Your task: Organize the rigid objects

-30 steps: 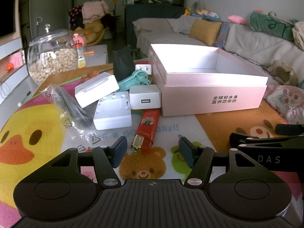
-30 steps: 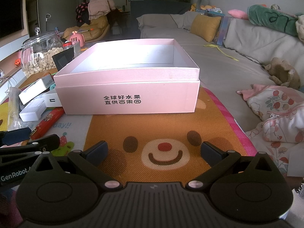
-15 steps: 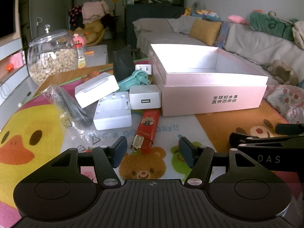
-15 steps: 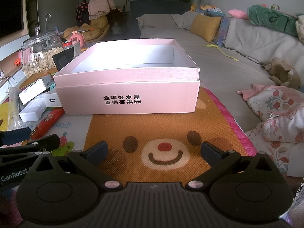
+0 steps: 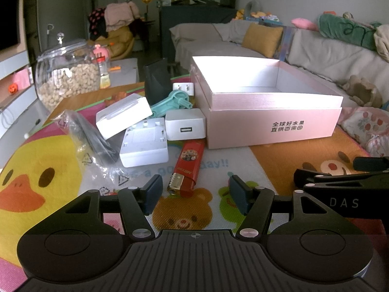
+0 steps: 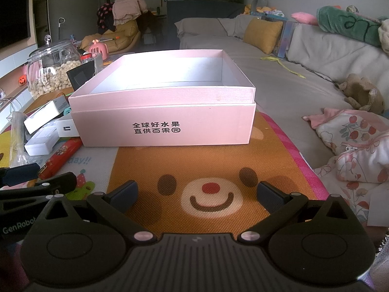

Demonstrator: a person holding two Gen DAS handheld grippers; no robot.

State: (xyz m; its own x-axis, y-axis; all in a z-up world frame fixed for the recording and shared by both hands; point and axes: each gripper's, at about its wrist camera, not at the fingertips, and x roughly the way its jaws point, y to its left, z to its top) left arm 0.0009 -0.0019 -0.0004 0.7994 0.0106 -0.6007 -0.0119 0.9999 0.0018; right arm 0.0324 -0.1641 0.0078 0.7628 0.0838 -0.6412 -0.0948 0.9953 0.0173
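The left gripper (image 5: 193, 191) hovers low over the play mat (image 5: 48, 160) with its jaws apart and nothing between them, lined up on the near end of the red lighter (image 5: 188, 164); the right gripper (image 6: 197, 196) is likewise spread and empty, facing the front wall of the pink box (image 6: 167, 126), which stands open with nothing visible inside. Everything to be sorted lies just left of that box, so the box itself is the first hazard: it is light card, and a carried item clipping its rim could shove it across the mat. Next, the white wall socket (image 5: 144, 146) has a white rectangular case (image 5: 122, 114) leaning on it, and lifting either would likely tip the other. The plastic bag holding a dark cable (image 5: 93, 143), left of the socket, is slippery and could drag along. The white USB charger (image 5: 186, 127) touches the box wall, leaving little finger room. The lighter, smallest and glossy, may twist or squirt out if pinched off-centre near its metal end.
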